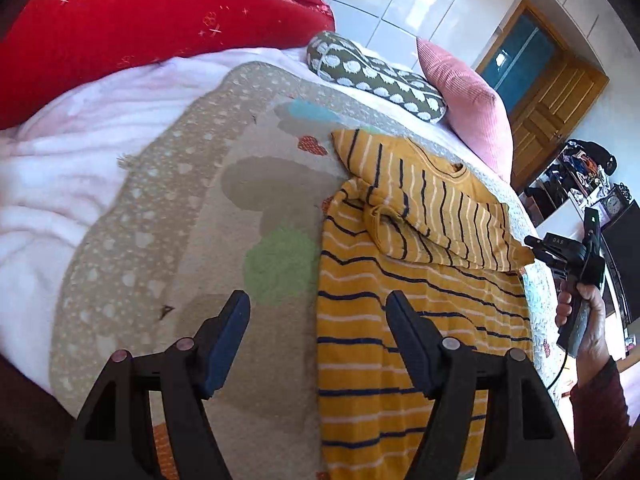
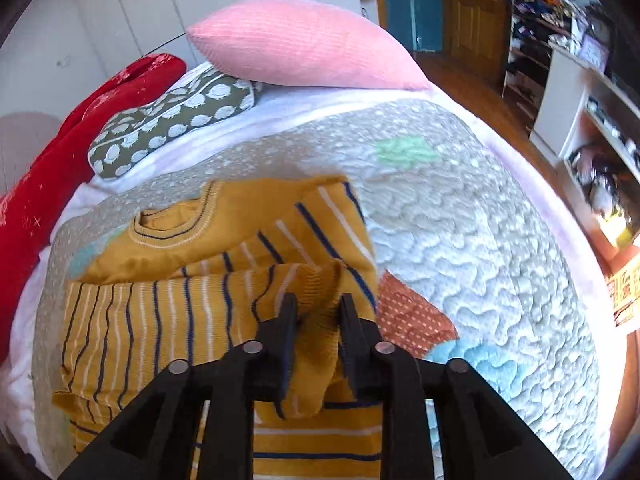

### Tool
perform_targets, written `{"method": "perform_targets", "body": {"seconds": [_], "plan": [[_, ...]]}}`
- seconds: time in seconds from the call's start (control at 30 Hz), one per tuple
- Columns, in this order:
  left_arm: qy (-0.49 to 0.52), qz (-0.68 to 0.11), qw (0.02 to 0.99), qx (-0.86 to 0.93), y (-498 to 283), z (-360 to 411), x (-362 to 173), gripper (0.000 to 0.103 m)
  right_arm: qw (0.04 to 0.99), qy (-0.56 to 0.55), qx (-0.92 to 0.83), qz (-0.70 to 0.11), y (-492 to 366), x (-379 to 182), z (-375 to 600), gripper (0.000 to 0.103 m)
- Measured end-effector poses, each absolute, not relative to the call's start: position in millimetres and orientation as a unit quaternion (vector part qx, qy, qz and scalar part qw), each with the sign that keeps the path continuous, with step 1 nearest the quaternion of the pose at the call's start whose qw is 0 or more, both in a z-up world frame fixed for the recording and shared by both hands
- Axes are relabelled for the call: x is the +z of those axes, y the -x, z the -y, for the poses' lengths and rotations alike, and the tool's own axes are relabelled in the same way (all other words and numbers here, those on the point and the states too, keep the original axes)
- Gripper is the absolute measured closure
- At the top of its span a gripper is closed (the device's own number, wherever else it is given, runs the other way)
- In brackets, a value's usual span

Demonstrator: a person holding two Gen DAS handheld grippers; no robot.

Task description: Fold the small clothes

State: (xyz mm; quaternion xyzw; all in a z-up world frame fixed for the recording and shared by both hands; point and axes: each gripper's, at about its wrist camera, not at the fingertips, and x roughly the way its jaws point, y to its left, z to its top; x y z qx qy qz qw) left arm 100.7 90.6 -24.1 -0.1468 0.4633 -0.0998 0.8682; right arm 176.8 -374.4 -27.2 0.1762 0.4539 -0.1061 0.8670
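A small mustard-yellow sweater with navy and white stripes (image 1: 400,320) lies on a quilted play mat (image 1: 180,240) on the bed. Both sleeves are folded across its chest. My left gripper (image 1: 318,316) is open and empty, hovering over the sweater's left edge. My right gripper (image 2: 318,308) is shut on the sweater's right sleeve cuff (image 2: 316,288), holding it over the body (image 2: 140,320). The neckline (image 2: 176,224) faces the pillows. In the left wrist view the right gripper (image 1: 536,246) touches the folded sleeve's end.
A pink pillow (image 2: 304,44), a green pillow with white hedgehogs (image 2: 172,120) and a red blanket (image 1: 140,28) lie at the bed's head. A white fleece (image 1: 60,184) lies left of the mat. Cluttered shelves (image 2: 580,80) and a wooden door (image 1: 560,112) stand beyond.
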Motion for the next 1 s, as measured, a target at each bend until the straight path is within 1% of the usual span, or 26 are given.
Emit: {"method": "perform_targets", "body": {"seconds": [0.13, 0.2, 0.43, 0.5, 0.6, 0.67, 0.7, 0.73, 0.8, 0.83, 0.9, 1.0], "plan": [[0.108, -0.479, 0.866, -0.101, -111.8, -61.5, -38.2, 0.033, 0.864, -0.202, -0.096, -0.451, -147.8, -34.7, 406.0, 0.065], [0.090, -0.484, 0.865, -0.100, -122.8, -51.1, -39.5, 0.033, 0.866, -0.209, -0.089, -0.447, -138.5, -36.6, 411.5, 0.063], [0.090, -0.466, 0.872, -0.119, -192.8, -14.0, -8.7, 0.033, 0.877, -0.210, -0.074, -0.425, -129.4, -33.3, 407.4, 0.062], [0.070, -0.470, 0.872, -0.113, -214.3, 4.3, -11.4, 0.033, 0.882, -0.200, -0.075, -0.421, -128.3, -32.5, 402.5, 0.062], [0.021, -0.481, 0.872, -0.086, -241.7, 26.4, -29.3, 0.034, 0.882, -0.192, -0.076, -0.424, -129.3, -35.5, 400.3, 0.062], [-0.012, -0.491, 0.869, -0.057, -255.5, 31.5, -45.0, 0.040, 0.880, -0.192, -0.079, -0.427, -129.2, -38.4, 403.6, 0.062], [-0.027, -0.498, 0.865, -0.045, -261.0, 31.9, -52.6, 0.048, 0.879, -0.192, -0.081, -0.428, -128.9, -39.9, 406.5, 0.062], [-0.040, -0.504, 0.862, -0.033, -265.4, 30.8, -59.1, 0.058, 0.879, -0.193, -0.084, -0.429, -128.3, -41.2, 409.8, 0.062], [-0.050, -0.518, 0.854, -0.029, -273.5, 26.2, -70.4, 0.067, 0.877, -0.195, -0.090, -0.429, -127.3, -43.5, 416.2, 0.062], [-0.045, -0.522, 0.851, -0.031, -276.1, 22.4, -73.5, 0.071, 0.876, -0.198, -0.094, -0.429, -126.8, -45.0, 419.4, 0.062], [-0.038, -0.522, 0.852, -0.022, -279.2, 15.4, -74.1, 0.074, 0.874, -0.206, -0.097, -0.430, -125.9, -48.3, 425.2, 0.062], [-0.030, -0.513, 0.858, 0.010, -285.0, 3.1, -70.4, 0.076, 0.871, -0.217, -0.096, -0.431, -126.2, -52.1, 429.4, 0.062]]}}
